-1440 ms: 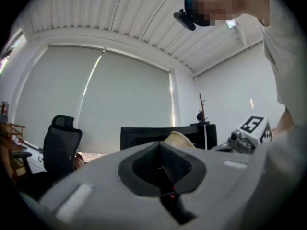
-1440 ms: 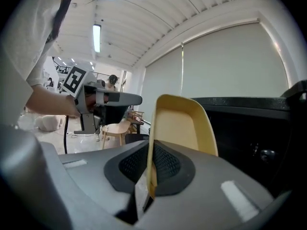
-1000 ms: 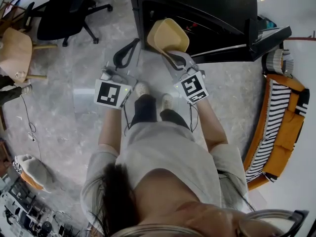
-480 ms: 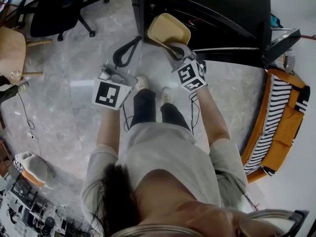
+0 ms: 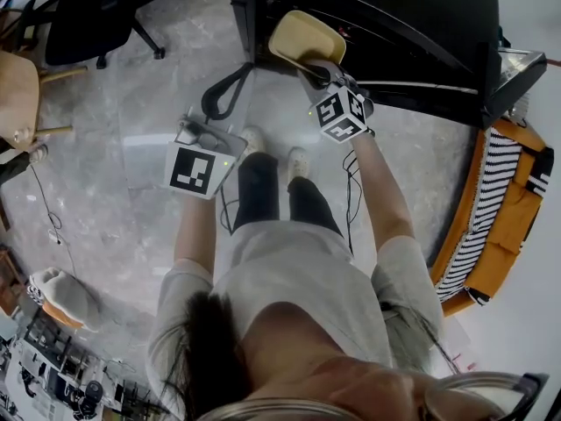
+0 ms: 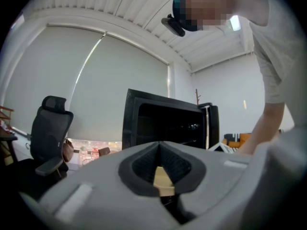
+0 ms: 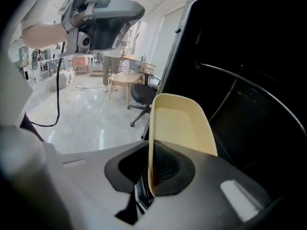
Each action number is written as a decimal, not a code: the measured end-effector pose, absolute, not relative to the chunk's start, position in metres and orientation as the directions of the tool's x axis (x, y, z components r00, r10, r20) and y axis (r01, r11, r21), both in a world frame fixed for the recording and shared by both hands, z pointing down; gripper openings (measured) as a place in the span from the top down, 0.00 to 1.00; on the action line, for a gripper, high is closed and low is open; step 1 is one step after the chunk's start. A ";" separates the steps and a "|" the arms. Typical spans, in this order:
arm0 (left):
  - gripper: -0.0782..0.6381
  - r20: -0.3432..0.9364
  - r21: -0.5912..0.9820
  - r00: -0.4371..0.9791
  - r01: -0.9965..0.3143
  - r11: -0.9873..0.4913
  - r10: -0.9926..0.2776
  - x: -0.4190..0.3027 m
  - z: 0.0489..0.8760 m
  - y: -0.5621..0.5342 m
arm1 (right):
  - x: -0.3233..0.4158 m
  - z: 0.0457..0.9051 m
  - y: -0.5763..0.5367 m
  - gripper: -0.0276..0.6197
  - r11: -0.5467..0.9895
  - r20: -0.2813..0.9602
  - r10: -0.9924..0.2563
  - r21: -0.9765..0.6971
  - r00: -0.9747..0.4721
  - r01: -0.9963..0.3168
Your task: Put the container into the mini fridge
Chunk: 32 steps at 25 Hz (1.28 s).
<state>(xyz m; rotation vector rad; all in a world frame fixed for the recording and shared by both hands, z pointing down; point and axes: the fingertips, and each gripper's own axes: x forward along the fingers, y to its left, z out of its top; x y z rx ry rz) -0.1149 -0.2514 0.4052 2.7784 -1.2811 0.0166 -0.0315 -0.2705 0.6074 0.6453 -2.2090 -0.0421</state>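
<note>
A pale yellow container (image 5: 305, 39) hangs tilted at the mouth of the open black mini fridge (image 5: 394, 24). My right gripper (image 5: 321, 72) is shut on its near rim. In the right gripper view the container (image 7: 178, 123) stands on edge between the pads, my right gripper (image 7: 152, 172) pinching its wall, with the dark fridge interior (image 7: 249, 80) just right of it. My left gripper (image 5: 224, 95) hovers over the floor to the left of the fridge, shut with nothing in it. Its own view faces the fridge (image 6: 163, 121) past the left gripper (image 6: 159, 150).
The fridge door (image 5: 517, 64) stands open at the right. An orange and striped sofa (image 5: 500, 209) lies further right. A black office chair (image 5: 96, 16) and a wooden chair (image 5: 17, 82) stand at the left. A person's feet (image 5: 276, 156) are on the grey floor below the grippers.
My right gripper has carried the container forward, up to the fridge opening. The left gripper has stayed almost where it was.
</note>
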 end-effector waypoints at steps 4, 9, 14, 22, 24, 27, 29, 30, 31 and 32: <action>0.89 0.053 0.064 0.653 -0.757 -0.651 -0.755 -0.114 0.413 -0.253 | -0.028 0.620 -0.278 0.94 0.874 0.728 -0.459 0.264 -0.510 -0.409; 0.89 0.066 0.064 0.657 -0.754 -0.654 -0.751 -0.112 0.423 -0.256 | -0.023 0.634 -0.290 0.94 0.879 0.753 -0.457 0.299 -0.474 -0.372; 0.89 0.074 0.066 0.657 -0.753 -0.654 -0.750 -0.113 0.427 -0.257 | -0.020 0.646 -0.301 0.93 0.884 0.781 -0.451 0.326 -0.431 -0.335; 0.89 0.072 0.070 0.656 -0.755 -0.652 -0.751 -0.116 0.430 -0.258 | -0.014 0.662 -0.318 0.93 0.889 0.814 -0.446 0.356 -0.372 -0.288; 0.89 0.073 0.073 0.657 -0.754 -0.652 -0.751 -0.117 0.431 -0.258 | -0.012 0.665 -0.322 0.93 0.891 0.821 -0.445 0.365 -0.357 -0.272; 0.89 0.073 0.079 0.654 -0.756 -0.649 -0.753 -0.119 0.432 -0.257 | -0.011 0.666 -0.327 0.93 0.888 0.824 -0.452 0.380 -0.342 -0.258; 0.89 0.075 0.080 0.653 -0.758 -0.648 -0.754 -0.120 0.433 -0.256 | -0.010 0.665 -0.330 0.93 0.884 0.823 -0.460 0.389 -0.333 -0.260; 0.89 0.077 0.080 0.652 -0.758 -0.647 -0.754 -0.120 0.433 -0.255 | -0.009 0.665 -0.332 0.93 0.881 0.823 -0.465 0.394 -0.327 -0.261; 0.89 0.078 0.080 0.652 -0.758 -0.647 -0.754 -0.121 0.434 -0.255 | -0.008 0.665 -0.333 0.93 0.879 0.823 -0.468 0.398 -0.322 -0.262; 0.89 0.079 0.081 0.652 -0.758 -0.647 -0.754 -0.121 0.434 -0.254 | -0.008 0.666 -0.333 0.92 0.878 0.823 -0.470 0.400 -0.318 -0.262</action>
